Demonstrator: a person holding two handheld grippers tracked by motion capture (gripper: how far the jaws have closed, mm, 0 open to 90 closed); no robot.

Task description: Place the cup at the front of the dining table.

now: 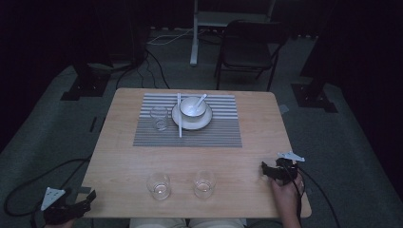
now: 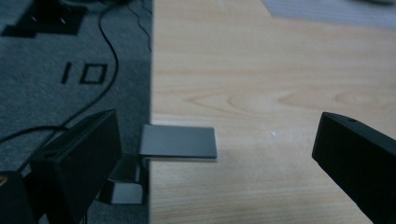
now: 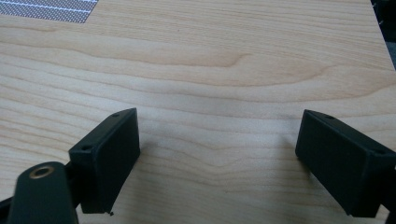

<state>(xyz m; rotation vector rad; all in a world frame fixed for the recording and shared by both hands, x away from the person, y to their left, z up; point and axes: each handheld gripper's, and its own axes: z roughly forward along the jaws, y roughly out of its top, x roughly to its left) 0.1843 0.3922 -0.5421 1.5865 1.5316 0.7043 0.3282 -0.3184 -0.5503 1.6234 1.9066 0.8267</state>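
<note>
On the striped grey placemat (image 1: pixel 209 130) stands a white plate (image 1: pixel 203 123) with a white bowl (image 1: pixel 192 107) and a spoon (image 1: pixel 201 99) in it. A chopstick pair (image 1: pixel 179 116) lies across the plate's left rim, and a clear glass (image 1: pixel 159 118) stands left of it. Two more glasses (image 1: pixel 158 185) (image 1: pixel 204 183) stand near the front edge. My left gripper (image 1: pixel 88 199) hangs open at the table's front left corner. My right gripper (image 1: pixel 264 170) rests open on the wood at the front right, held by a hand (image 1: pixel 286 194). Both pairs of jaws are wide apart with nothing between them.
A grey metal bracket (image 2: pixel 178 142) sticks out at the table's left edge (image 2: pixel 150 74). Cables (image 1: pixel 43 173) trail over the grey carpet. A dark folding chair (image 1: pixel 249 47) and a white stand (image 1: pixel 195 35) are behind the table.
</note>
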